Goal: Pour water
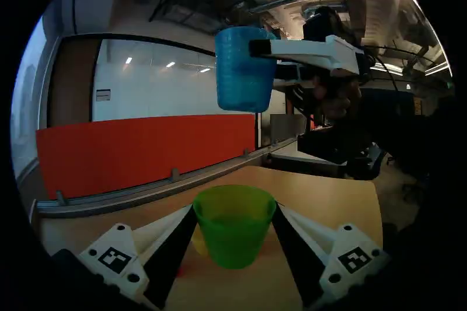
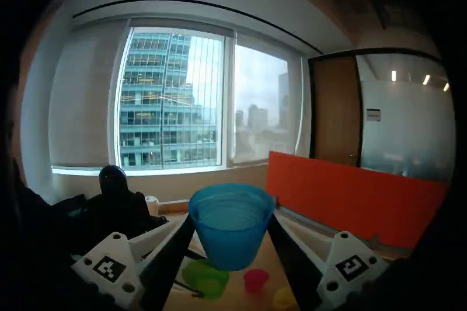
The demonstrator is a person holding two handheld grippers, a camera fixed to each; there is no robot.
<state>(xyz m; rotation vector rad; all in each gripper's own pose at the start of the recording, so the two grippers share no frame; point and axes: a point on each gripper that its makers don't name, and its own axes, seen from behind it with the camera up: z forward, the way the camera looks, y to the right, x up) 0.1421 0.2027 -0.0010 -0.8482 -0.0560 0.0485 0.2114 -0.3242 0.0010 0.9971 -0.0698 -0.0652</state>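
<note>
While left tool [image 1: 233, 209] clamps green cup [image 1: 233, 238] over the wooden bench [image 1: 330, 194], right tool [image 2: 232, 217] clamps blue cup [image 2: 232, 238] raised well above it; orange partition [image 1: 140, 147] runs along bench edge, city window [image 2: 169, 112] on adjoining wall.

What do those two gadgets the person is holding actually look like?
The left gripper and right gripper look alike: two white, wedge-shaped fingers with black inner faces, each bearing a square black-and-white marker and round bolt holes.
</note>
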